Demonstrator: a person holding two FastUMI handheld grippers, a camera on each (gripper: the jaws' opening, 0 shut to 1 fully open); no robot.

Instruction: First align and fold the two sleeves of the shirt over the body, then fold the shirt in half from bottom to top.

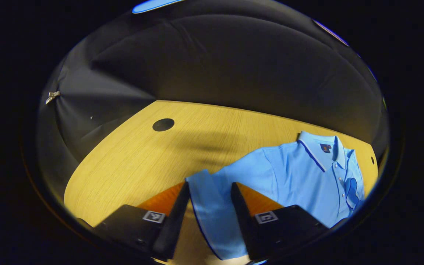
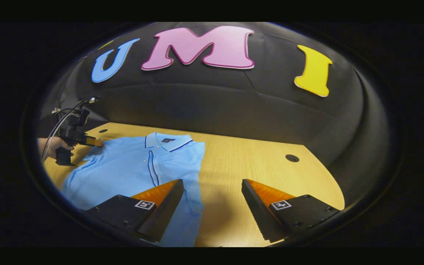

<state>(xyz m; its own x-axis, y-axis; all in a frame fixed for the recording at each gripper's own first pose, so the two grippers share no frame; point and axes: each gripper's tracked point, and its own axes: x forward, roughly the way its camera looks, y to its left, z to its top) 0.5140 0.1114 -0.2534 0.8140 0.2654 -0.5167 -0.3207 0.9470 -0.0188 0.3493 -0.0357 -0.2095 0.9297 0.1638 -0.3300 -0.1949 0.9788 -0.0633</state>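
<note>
Straddling light-blue cotton polo shirt's [image 1: 300, 173] sleeve [image 1: 208, 209], left gripper [image 1: 210, 191] spread, not pinching. Right gripper [image 2: 212, 191] gaping, empty over pale wooden table [image 2: 256, 173]. One sleeve apparently folded; other sleeve, bottom fold pending.

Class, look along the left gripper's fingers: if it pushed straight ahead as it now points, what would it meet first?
Most likely the shirt's sleeve, already lying between the left gripper's open fingers; beyond it the shirt's body, though depth is uncertain.

A light wooden table [image 2: 256, 162] with round dark holes [image 2: 292, 158] stands before the booth's black cloth wall [image 1: 215, 62].
</note>
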